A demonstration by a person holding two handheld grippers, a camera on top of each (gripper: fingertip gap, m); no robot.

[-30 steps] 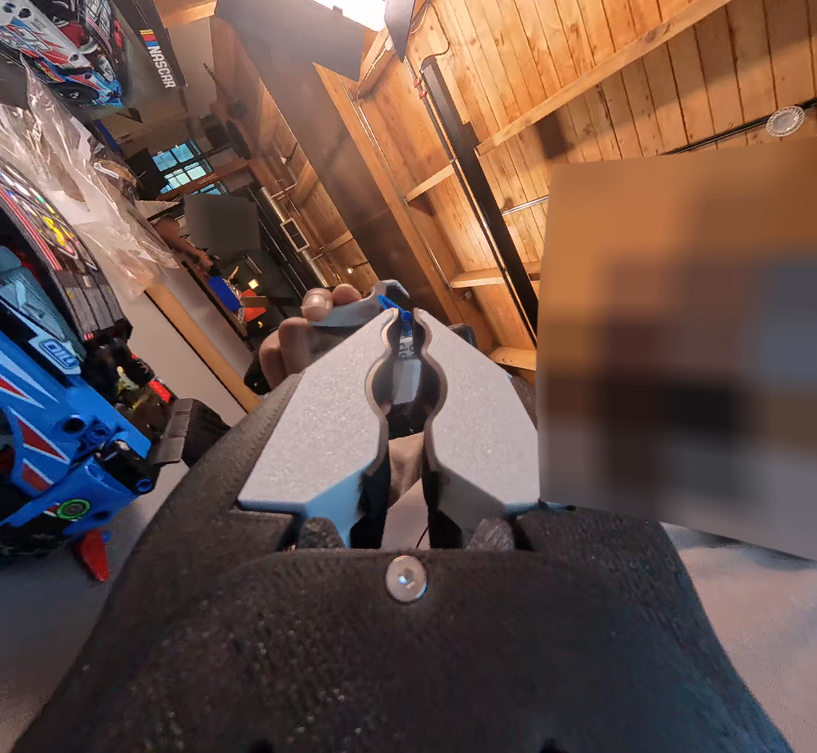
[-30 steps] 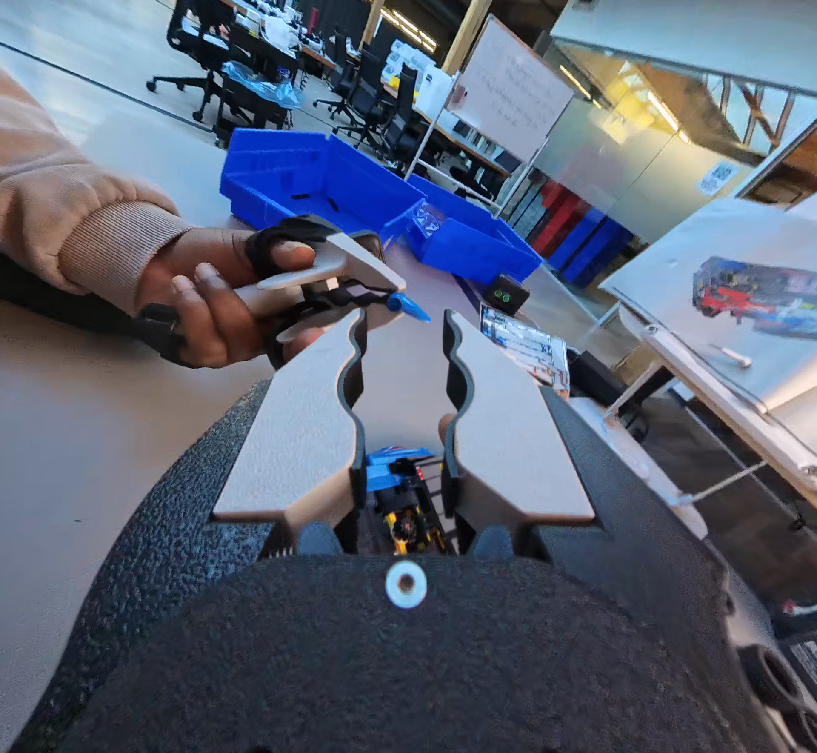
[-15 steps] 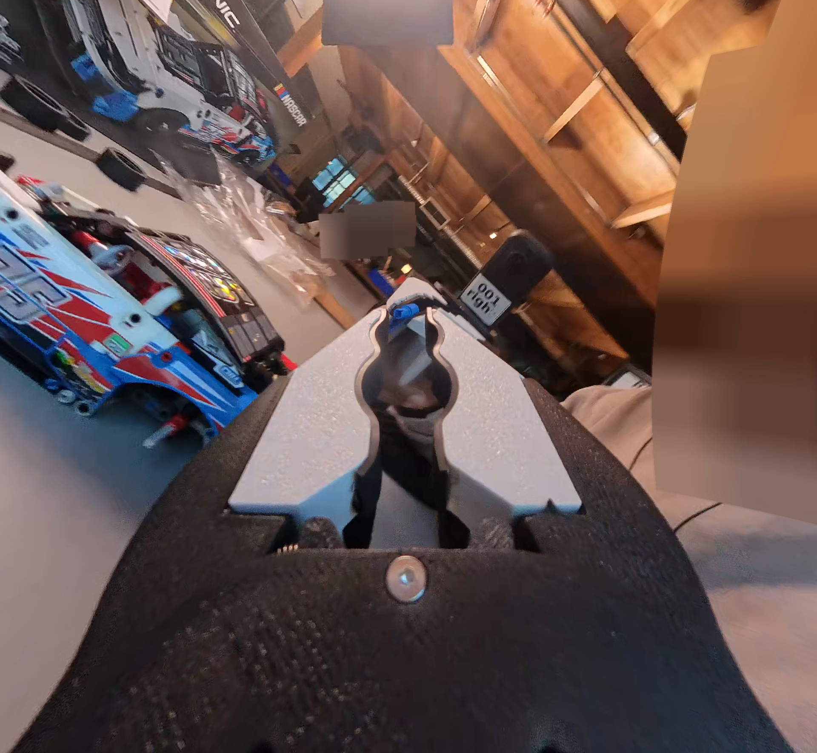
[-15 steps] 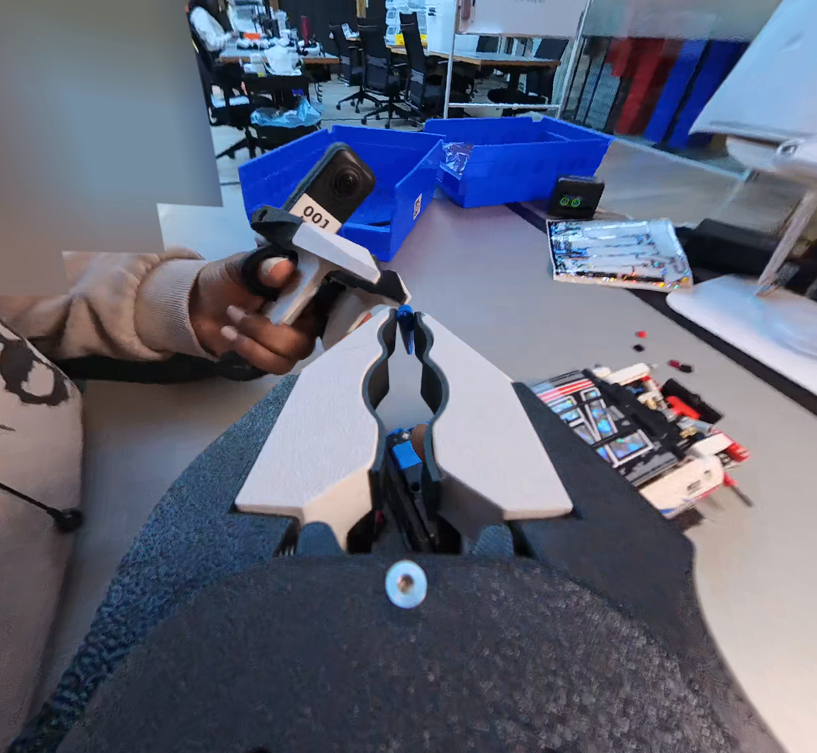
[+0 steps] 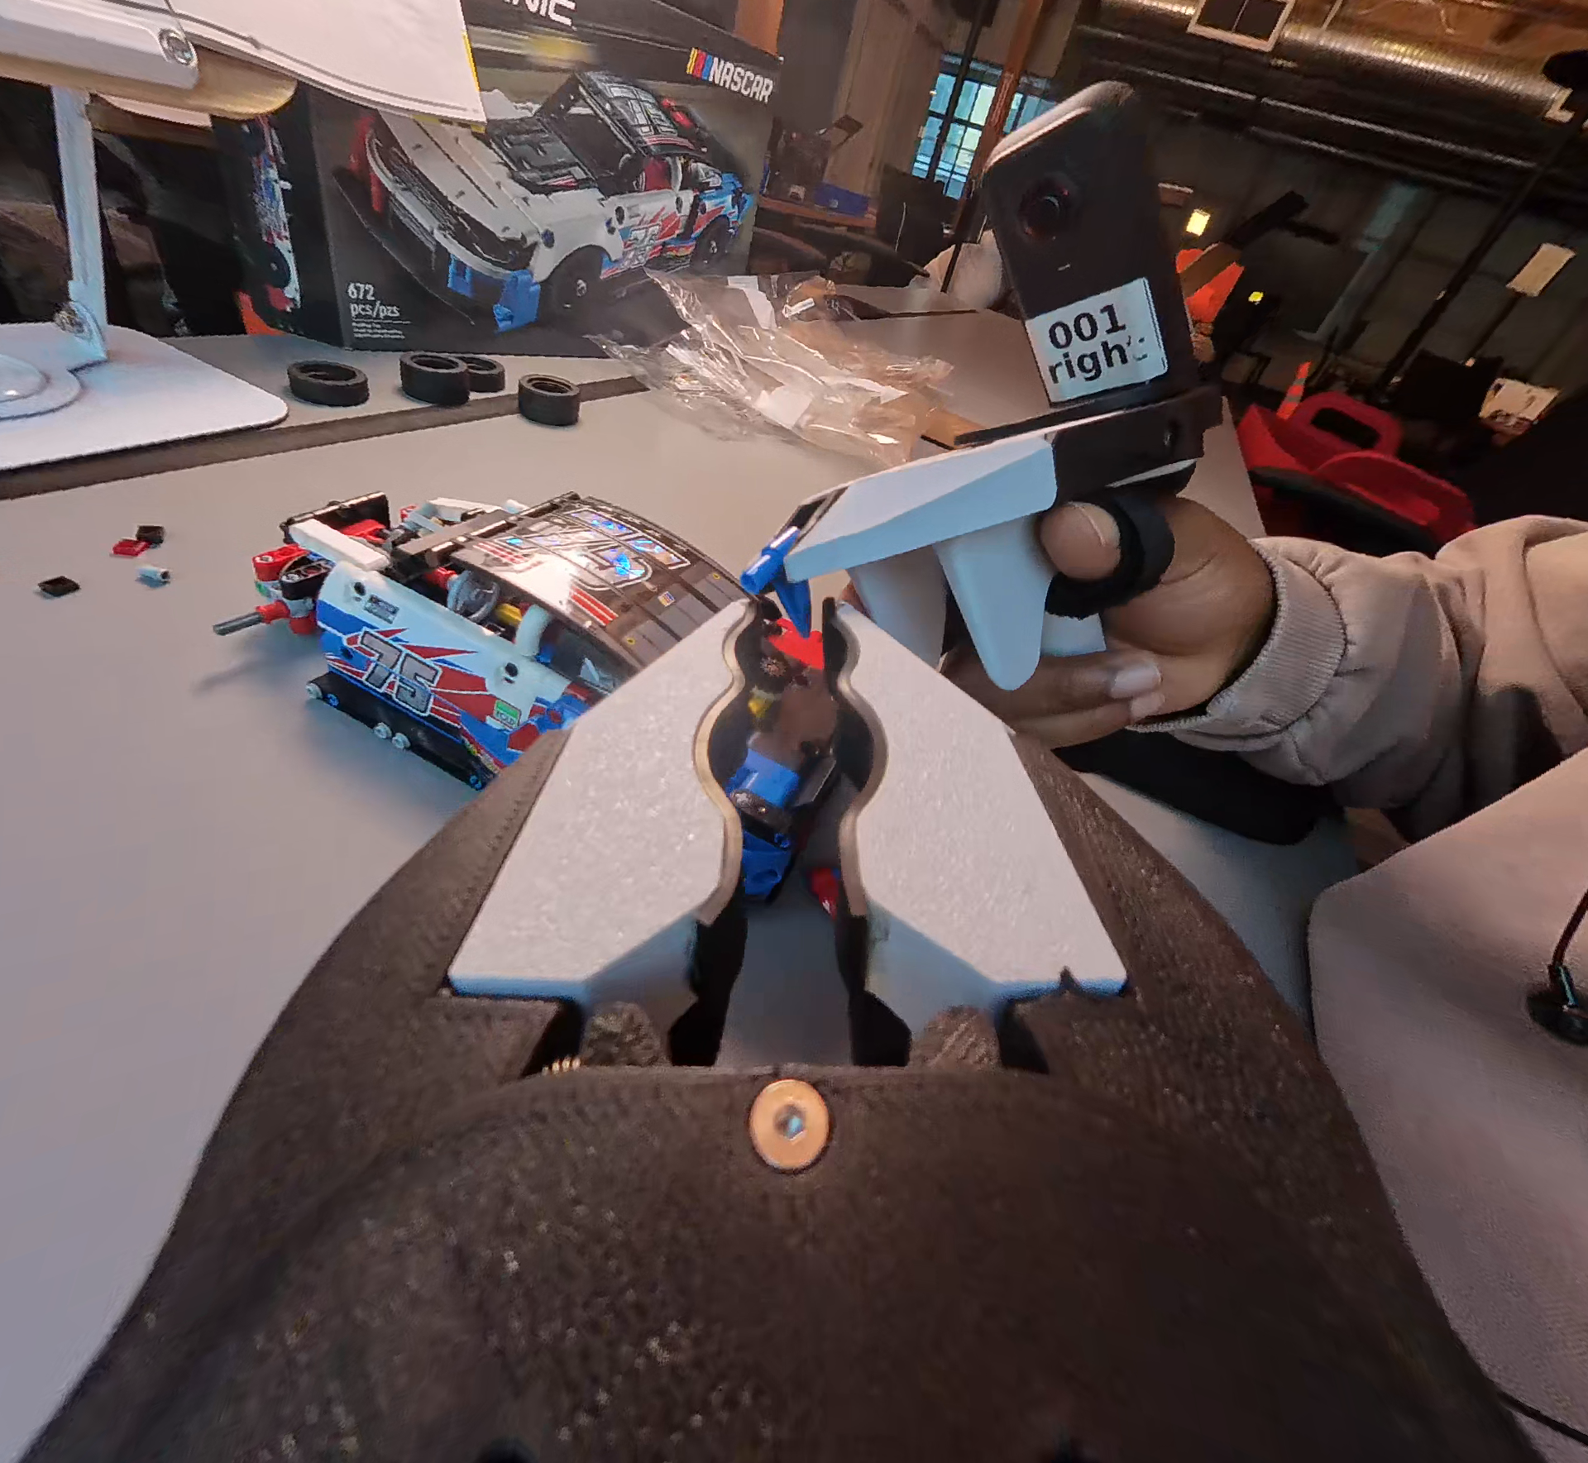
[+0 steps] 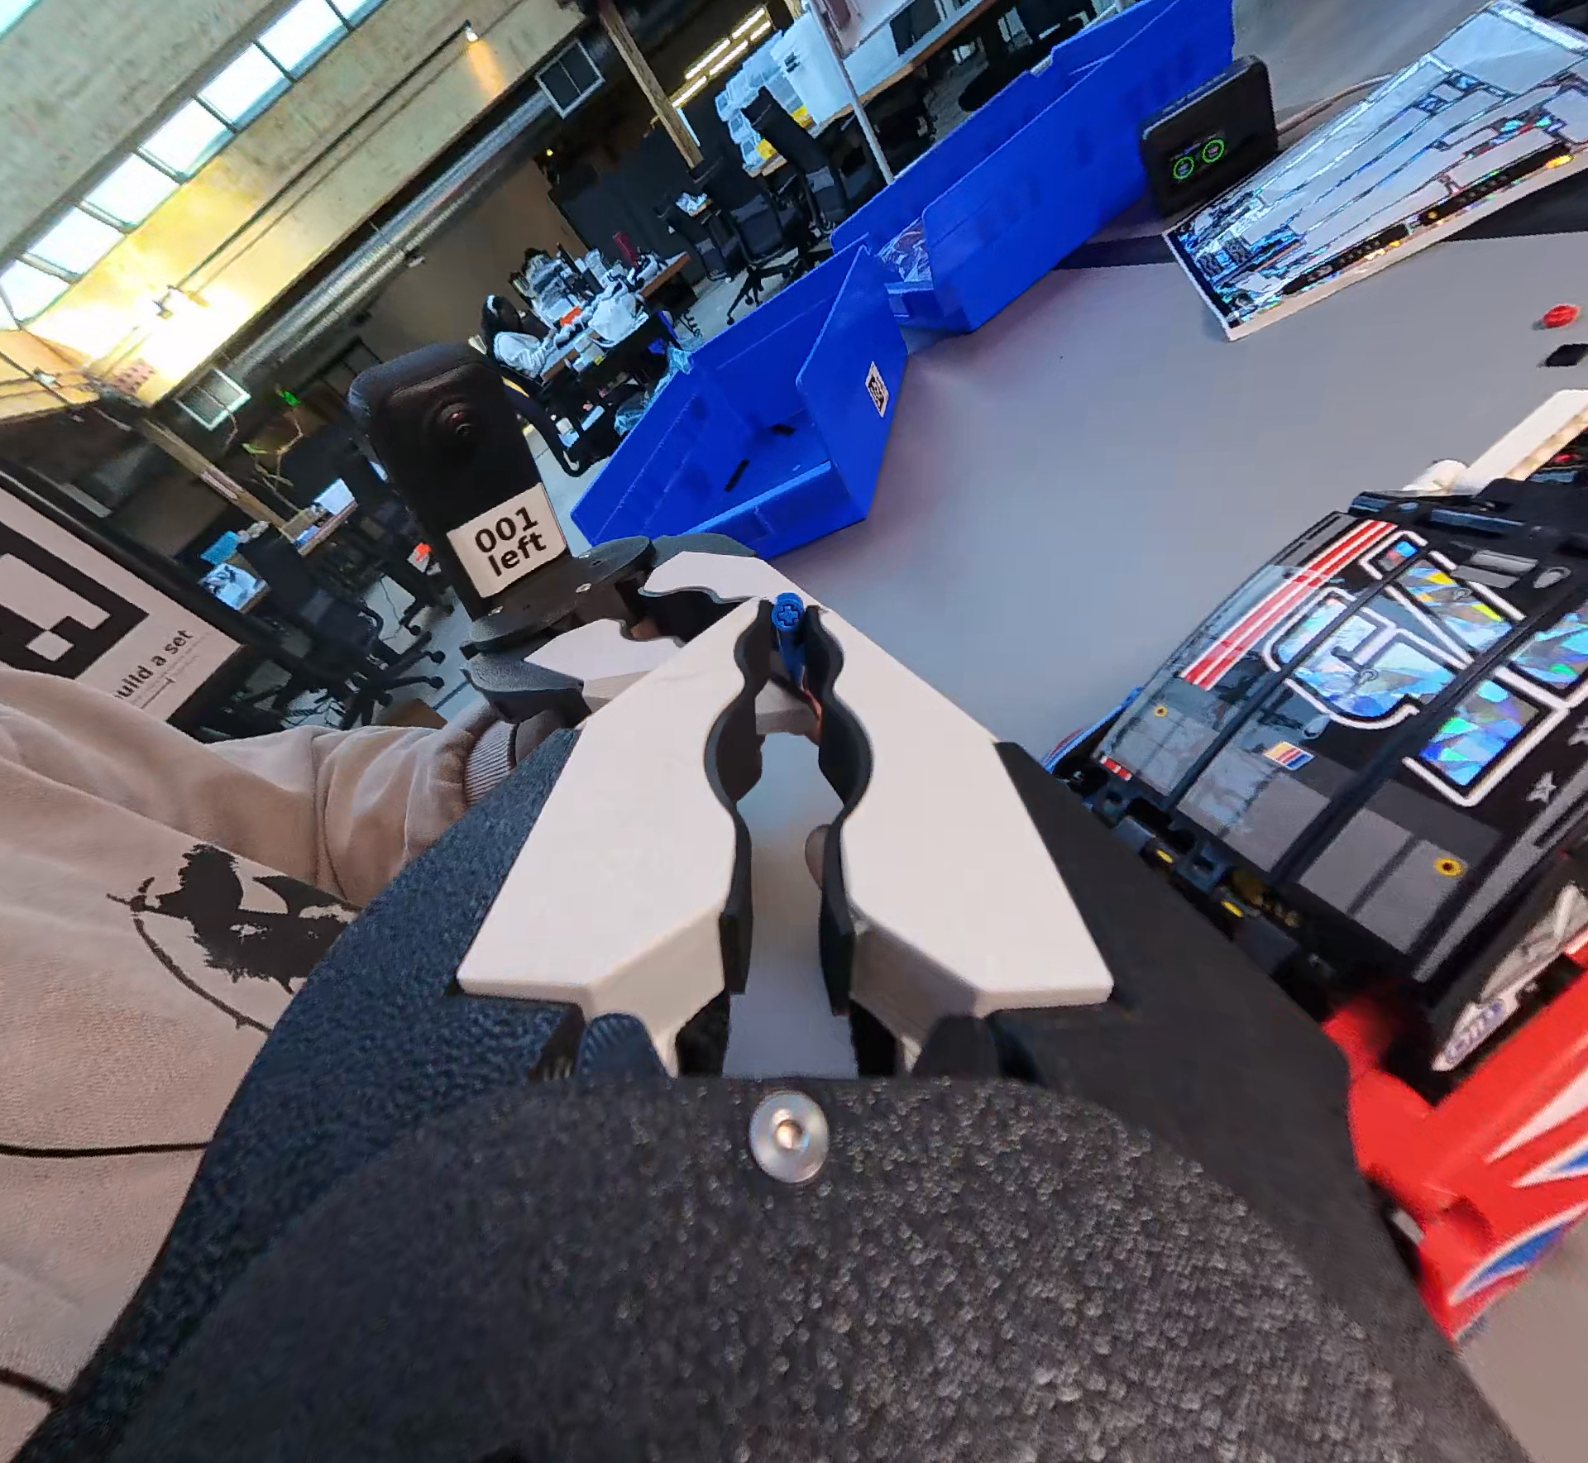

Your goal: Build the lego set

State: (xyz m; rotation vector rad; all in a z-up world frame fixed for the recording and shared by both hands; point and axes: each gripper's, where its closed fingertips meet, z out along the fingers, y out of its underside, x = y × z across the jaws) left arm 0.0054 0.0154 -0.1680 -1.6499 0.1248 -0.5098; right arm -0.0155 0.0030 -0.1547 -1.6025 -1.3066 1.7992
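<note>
- The blue pin (image 6: pixel 786 631) has passed across: the right gripper (image 6: pixel 786 623) is now pinching it at its tips
- The left gripper (image 5: pixel 795 614) is sitting narrow and empty beside it
- The lego car (image 5: pixel 481 631) is waiting mid-bench for the pin

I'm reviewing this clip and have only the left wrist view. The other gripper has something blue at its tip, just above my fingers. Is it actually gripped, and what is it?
Observer: The right wrist view shows the right gripper shut on a short blue pin. The pin's cross-shaped end pokes out past the tips.
Operator: Is there a parts supply I can't see?
Observer: Two blue bins sit on the table beyond the left gripper. A few small dark pieces lie in the nearer one.
Operator: Anything else over there?
Observer: A shiny sticker sheet lies past the car, beside a small black device.
</note>
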